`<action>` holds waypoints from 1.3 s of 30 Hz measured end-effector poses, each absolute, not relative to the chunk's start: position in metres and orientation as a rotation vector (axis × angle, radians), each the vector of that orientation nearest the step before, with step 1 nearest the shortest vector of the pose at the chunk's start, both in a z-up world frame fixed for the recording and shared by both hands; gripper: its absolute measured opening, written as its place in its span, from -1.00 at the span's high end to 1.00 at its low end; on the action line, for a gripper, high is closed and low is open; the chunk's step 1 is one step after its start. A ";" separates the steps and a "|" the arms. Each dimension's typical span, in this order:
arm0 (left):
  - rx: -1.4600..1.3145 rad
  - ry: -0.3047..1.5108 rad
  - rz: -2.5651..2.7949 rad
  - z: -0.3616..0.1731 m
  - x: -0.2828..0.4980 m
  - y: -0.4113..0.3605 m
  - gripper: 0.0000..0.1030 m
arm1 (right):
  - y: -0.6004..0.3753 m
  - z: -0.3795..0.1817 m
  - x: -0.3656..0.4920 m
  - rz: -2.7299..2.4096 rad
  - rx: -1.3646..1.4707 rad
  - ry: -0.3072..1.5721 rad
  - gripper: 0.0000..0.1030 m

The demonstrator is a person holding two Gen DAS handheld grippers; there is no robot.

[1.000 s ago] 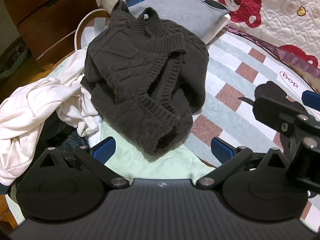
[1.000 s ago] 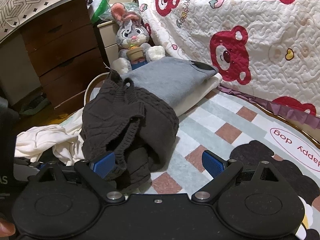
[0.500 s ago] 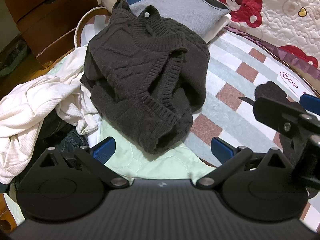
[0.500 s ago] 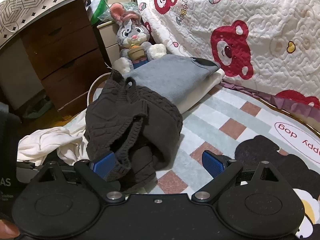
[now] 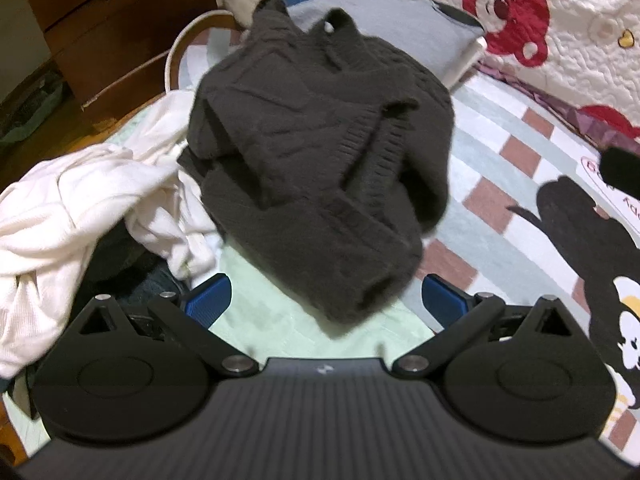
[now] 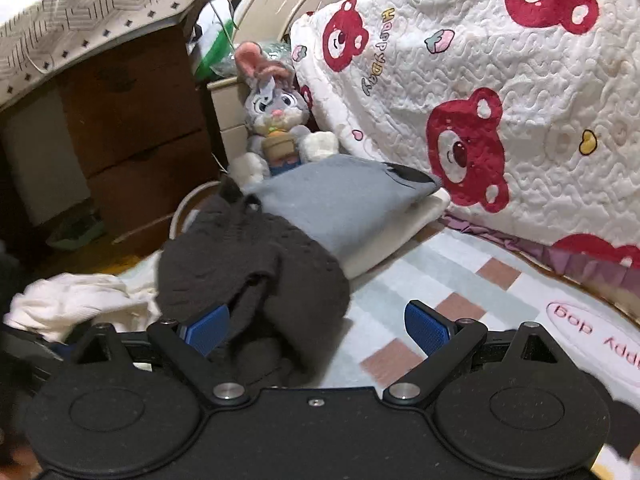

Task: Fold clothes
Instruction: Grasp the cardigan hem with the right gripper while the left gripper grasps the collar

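Both grippers empty, jaws spread wide: the left gripper [image 5: 326, 302] hovers just short of the near hem of the dark knit sweater [image 5: 320, 160], the right gripper [image 6: 316, 330] low at that garment's right flank. The sweater lies crumpled on the bed sheet [image 5: 500, 160], half over a white garment [image 5: 72, 200] and just in front of a folded grey garment [image 6: 340, 200] already stacked. Judged step: sweater not yet folded; next move likely needs a grasp at hem or shoulders to spread it flat.
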State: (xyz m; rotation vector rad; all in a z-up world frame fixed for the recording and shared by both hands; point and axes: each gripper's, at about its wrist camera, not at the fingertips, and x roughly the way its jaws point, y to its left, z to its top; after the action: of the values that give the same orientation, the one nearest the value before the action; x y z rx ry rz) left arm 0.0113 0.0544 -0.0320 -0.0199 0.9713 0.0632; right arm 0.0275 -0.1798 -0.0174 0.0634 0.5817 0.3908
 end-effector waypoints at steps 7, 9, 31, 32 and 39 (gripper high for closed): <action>0.115 0.786 0.198 -0.044 0.077 0.072 -1.00 | -0.180 -0.040 0.070 0.542 0.131 0.659 -0.88; 0.143 0.766 0.235 -0.050 0.097 0.071 -0.95 | -0.173 -0.046 0.083 0.543 0.152 0.683 -0.88; -0.134 0.847 0.203 -0.104 0.112 0.123 -0.80 | -0.107 -0.083 0.163 0.585 0.370 0.832 -0.36; -0.124 0.844 0.203 -0.103 0.112 0.121 -0.80 | -0.105 -0.082 0.164 0.578 0.347 0.827 -0.34; -0.257 0.858 0.135 -0.107 0.115 0.140 -0.89 | -0.093 -0.090 0.181 0.527 0.231 0.814 -0.76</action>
State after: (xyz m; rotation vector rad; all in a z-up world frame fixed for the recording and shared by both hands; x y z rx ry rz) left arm 0.1148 0.1398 -0.1075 -0.2572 0.8583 0.1351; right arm 0.1809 -0.0931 -0.0897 0.2314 0.8139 0.5267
